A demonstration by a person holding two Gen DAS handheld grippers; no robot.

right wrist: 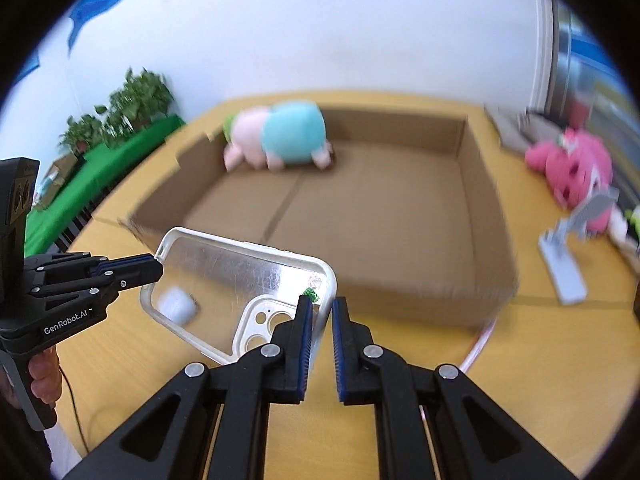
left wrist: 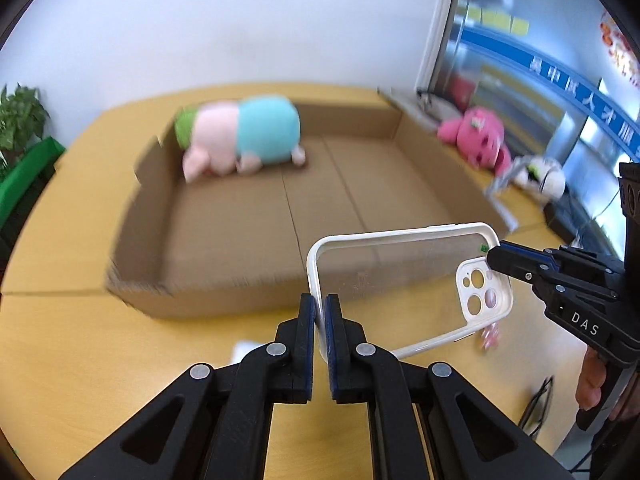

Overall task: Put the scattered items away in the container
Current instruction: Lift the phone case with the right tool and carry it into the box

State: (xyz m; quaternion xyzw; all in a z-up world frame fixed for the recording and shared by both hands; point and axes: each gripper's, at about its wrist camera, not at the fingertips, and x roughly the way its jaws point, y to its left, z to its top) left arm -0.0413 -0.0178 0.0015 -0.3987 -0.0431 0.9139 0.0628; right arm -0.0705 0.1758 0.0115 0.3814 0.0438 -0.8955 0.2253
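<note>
Presently both grippers share one load: a clear phone case with a white rim, held up off the tabletop. Left gripper has its jaws pinched on the rim of the case's short end, blue pads pressing either side. Right gripper is clamped on the opposite end, beside the white camera cut-out; a small green mark sits on the rim at that corner.

Case hangs in the air just in front of the box's near wall, tilted, not over the box's floor.

Box: shallow, open cardboard, on a yellow table. Inside, against its far wall, a plush pig in pink and light blue, lying on its side.

Outside the box, on the table to the right: a pink plush, a grey stand nearby, and a white and green item, too blurred to name. A small white object shows through the case on the table, also blurred.

Fingers of a hand wrap the left gripper's handle in the right wrist view. Background is motion-blurred; green plants stand beyond the table's left edge
</note>
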